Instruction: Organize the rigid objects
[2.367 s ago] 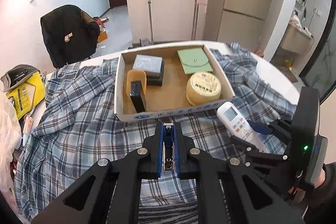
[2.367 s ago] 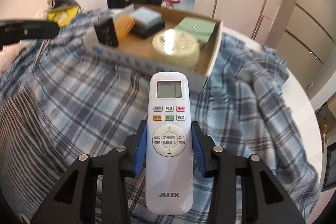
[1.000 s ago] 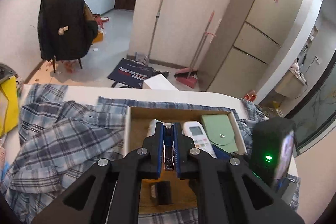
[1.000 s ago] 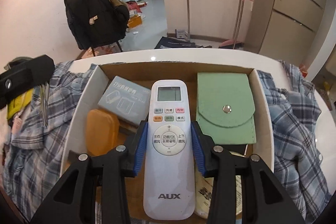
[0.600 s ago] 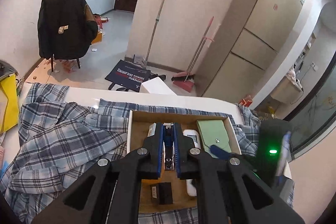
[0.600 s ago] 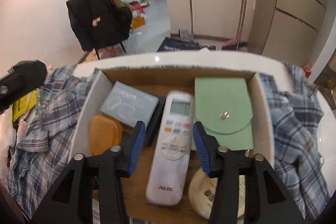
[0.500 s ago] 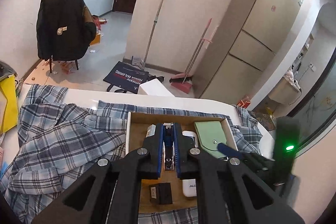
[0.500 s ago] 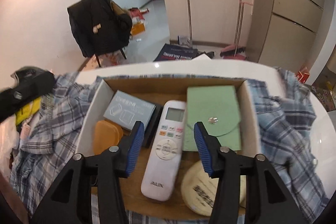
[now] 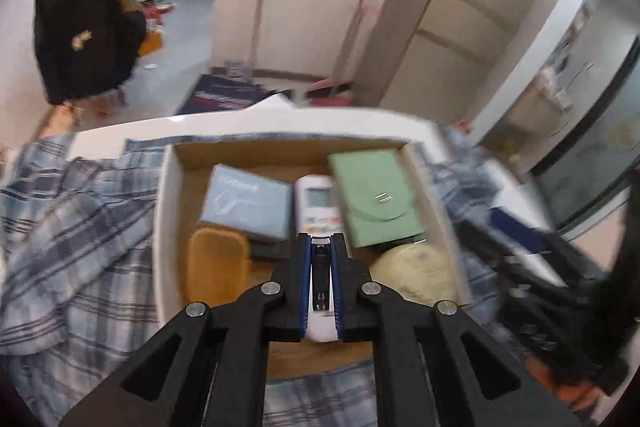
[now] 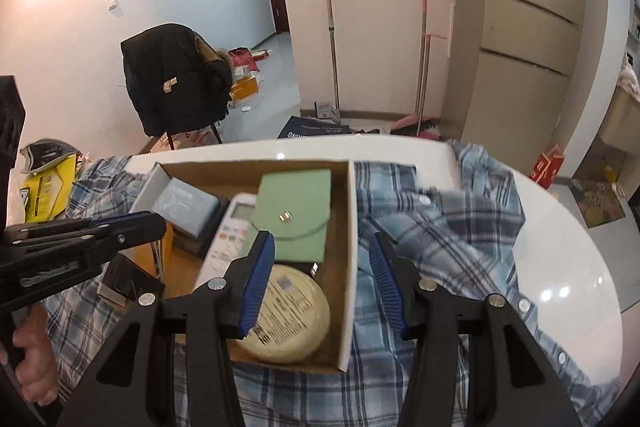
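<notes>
The white remote (image 10: 232, 231) lies in the cardboard box (image 10: 350, 247) between a grey-blue packet (image 10: 186, 205) and a green pouch (image 10: 296, 215). A round cream tin (image 10: 288, 315) sits at the box's near right corner and an orange case (image 9: 216, 269) at its near left. My right gripper (image 10: 320, 241) stands open above the box's right wall with nothing between its pads. My left gripper (image 9: 322, 283) hovers over the box's near half, shut on a thin metal tool (image 9: 320, 275). The left wrist view is motion-blurred.
A blue plaid shirt (image 10: 440, 227) is spread over the white round table (image 10: 560, 247) around the box. A small black box (image 10: 128, 283) stands at the carton's near left. A yellow package (image 10: 44, 191) lies far left. A chair with a black jacket (image 10: 176, 79) stands beyond.
My right gripper opened and let the remote go into the box, then pulled back up and to the right. My left gripper swung in lower over the box.
</notes>
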Demonstrator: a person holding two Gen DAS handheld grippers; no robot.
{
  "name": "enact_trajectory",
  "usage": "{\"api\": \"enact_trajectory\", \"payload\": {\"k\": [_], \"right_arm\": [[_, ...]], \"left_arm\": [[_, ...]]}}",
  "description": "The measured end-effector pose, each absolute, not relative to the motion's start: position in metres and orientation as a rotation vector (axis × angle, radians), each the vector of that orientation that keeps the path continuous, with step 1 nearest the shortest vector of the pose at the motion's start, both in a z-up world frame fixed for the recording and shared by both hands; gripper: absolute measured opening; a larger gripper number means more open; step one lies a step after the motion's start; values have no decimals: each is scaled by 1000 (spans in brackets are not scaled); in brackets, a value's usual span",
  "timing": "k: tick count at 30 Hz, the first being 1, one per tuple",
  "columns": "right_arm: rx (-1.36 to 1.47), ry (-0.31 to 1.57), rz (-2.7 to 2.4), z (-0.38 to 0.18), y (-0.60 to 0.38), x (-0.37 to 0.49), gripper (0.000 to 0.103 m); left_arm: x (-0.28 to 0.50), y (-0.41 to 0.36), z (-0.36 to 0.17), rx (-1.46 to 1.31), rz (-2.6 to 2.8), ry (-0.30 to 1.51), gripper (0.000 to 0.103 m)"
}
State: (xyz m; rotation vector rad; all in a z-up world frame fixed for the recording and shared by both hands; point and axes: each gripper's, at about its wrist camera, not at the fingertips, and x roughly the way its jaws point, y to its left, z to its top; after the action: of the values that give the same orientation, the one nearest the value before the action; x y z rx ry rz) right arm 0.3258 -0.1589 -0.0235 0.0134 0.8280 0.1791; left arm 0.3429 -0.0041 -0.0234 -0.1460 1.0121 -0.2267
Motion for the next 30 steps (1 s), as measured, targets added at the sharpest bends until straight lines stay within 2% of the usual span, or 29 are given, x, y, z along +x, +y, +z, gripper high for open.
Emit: {"api": "enact_trajectory", "payload": {"k": [7,16,24,30], "right_arm": [[2,844,222,-27,-161,327,48],[11,840,204,-28,-167,329,48],[-15,806,204,-14,-162,324,49],[-56,708,199,14,-166,300,49]], "left_arm": [[352,-13,-54,-39,-162,1113,10],[352,-26,-61,11,-168,1123,10],[343,-16,-24,-54,-170,977,10],[314,4,39,-135,-141,732,10]]}}
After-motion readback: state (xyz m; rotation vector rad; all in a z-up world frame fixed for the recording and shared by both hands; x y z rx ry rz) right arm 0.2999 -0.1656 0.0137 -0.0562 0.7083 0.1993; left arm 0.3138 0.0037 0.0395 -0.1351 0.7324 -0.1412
